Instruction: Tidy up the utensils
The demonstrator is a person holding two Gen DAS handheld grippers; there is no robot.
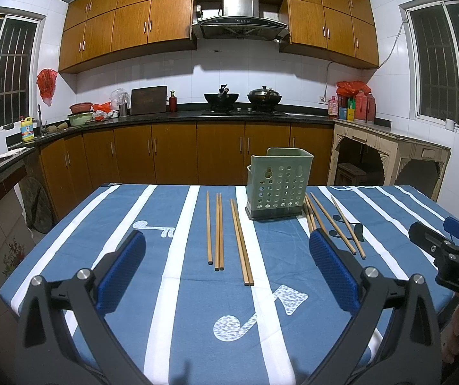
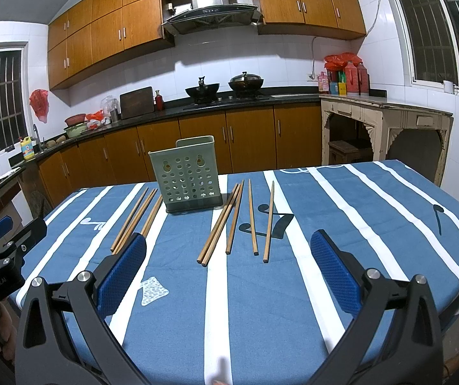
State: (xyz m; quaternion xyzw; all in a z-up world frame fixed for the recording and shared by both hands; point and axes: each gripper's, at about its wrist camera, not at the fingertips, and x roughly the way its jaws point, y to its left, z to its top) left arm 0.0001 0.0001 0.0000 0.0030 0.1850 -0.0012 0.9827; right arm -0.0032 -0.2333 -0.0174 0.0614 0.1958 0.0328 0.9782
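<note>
Overhead, both the left gripper [image 1: 227, 266] and right gripper [image 2: 228, 264] gape empty above the striped tablecloth [image 2: 373, 224]; wooden chopsticks [image 1: 219, 231] flank the green perforated utensil holder [image 1: 277, 184], the right-hand group [image 2: 251, 218] fully visible only from the right wrist.

Near ends of two wooden chopsticks [image 1: 308, 215] right of the pale green perforated plastic holder [image 1: 277, 186] hidden behind the left gripper's blue pad. Holder's inside not visible. Other gripper [image 1: 447, 247] cut off at frame edge.
</note>
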